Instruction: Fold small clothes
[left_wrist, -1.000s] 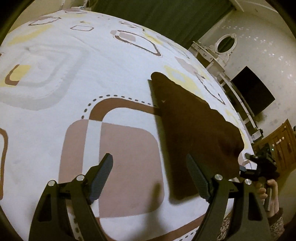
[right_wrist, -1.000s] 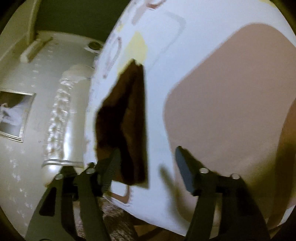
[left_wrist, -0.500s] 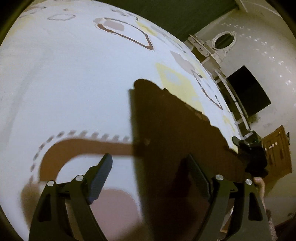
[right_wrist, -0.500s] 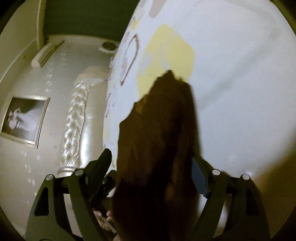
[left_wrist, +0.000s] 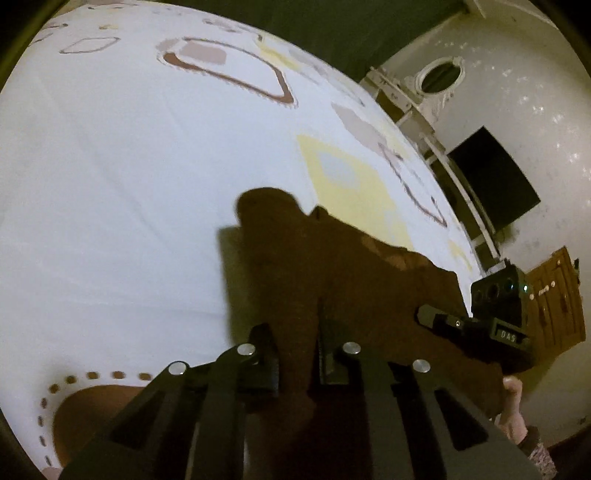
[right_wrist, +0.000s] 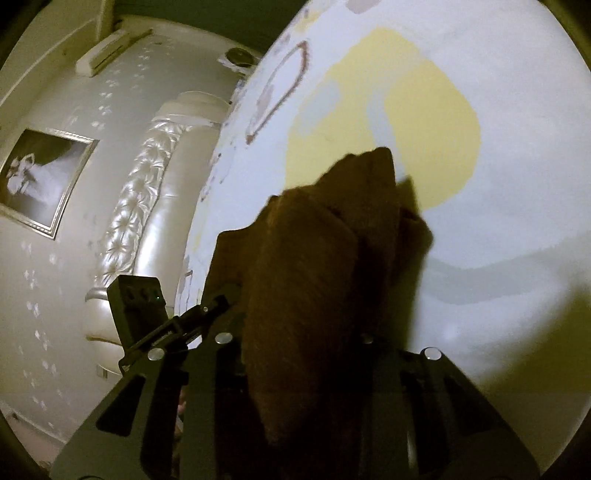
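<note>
The brown cloth (left_wrist: 332, 266) lies on the bed (left_wrist: 129, 184), on its white sheet with brown, yellow and grey shapes, near the edge of the bed that runs toward the white furniture at 2 o'clock in the left wrist view. Its near end rises from the sheet into both tongs.

In the left wrist view the left tongs (left_wrist: 297, 354) are at 6 o'clock. Their jaws have just been closing and now stand narrow, with a fold of the brown cloth pinched between the two fingers (left_wrist: 267, 354). From there the cloth goes away to 12 o'clock, where its far corner rests flat on the sheet beside a yellow patch.

At 4 o'clock in the same view the right tongs (left_wrist: 436, 319) reach in from the side and touch the right edge of the cloth. A hand (left_wrist: 513, 410) with a patterned sleeve is under them.

In the right wrist view the right tongs (right_wrist: 303, 332) have also just been closing. The cloth (right_wrist: 314, 280) fills the gap between the jaws and covers their pads, so the jaws grip a thick bunch of it. The cloth stands up in front of the lens and its tip points to 12 o'clock over a yellow patch of the sheet. The left tongs (right_wrist: 207, 314) come in at 8 o'clock, touching the left side of the cloth. Behind them a tufted headboard (right_wrist: 136, 206) and a framed picture (right_wrist: 40, 177) are at 9 o'clock.
</note>
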